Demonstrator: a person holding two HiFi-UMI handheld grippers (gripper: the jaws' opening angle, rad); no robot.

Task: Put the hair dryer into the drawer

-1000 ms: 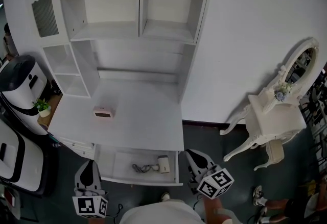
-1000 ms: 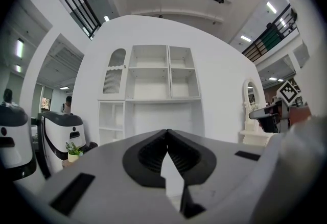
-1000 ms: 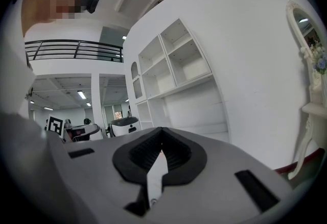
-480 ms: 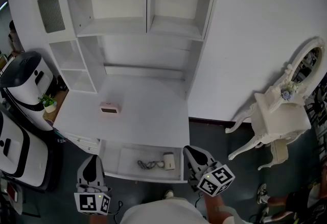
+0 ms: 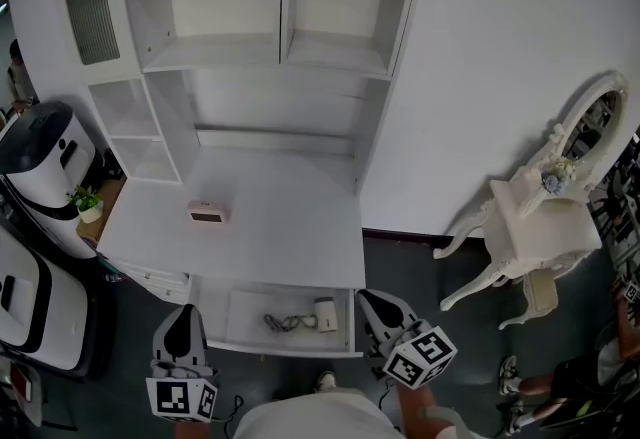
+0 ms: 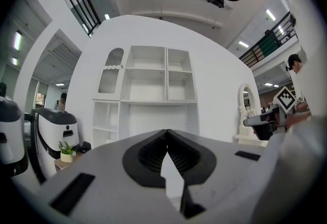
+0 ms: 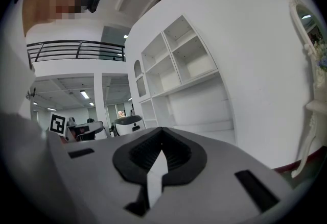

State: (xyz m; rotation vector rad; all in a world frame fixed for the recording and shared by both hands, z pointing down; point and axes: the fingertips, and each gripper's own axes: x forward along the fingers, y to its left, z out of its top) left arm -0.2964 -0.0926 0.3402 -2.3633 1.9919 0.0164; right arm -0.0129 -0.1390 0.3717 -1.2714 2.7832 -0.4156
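The white hair dryer (image 5: 322, 315) lies in the open drawer (image 5: 285, 351) under the white desk (image 5: 280, 237). Its dark cord (image 5: 281, 323) is coiled to its left. In the head view my left gripper (image 5: 181, 313) hangs in front of the drawer's left corner, outside it. My right gripper (image 5: 367, 298) hangs just off the drawer's right front corner. Both point level toward the cabinet. In the left gripper view the left gripper (image 6: 167, 131) is shut and empty. The right gripper (image 7: 162, 130) in its own view is likewise shut with nothing between its jaws.
A small pink clock (image 5: 207, 214) sits on the desk top under the open shelves (image 5: 280, 47). White machines (image 5: 40, 162) and a potted plant (image 5: 86, 204) stand at the left. A white vanity table (image 5: 535, 232) with an oval mirror (image 5: 588, 127) stands at the right.
The head view sways a little. Both grippers, the drawer and the hair dryer keep their places.
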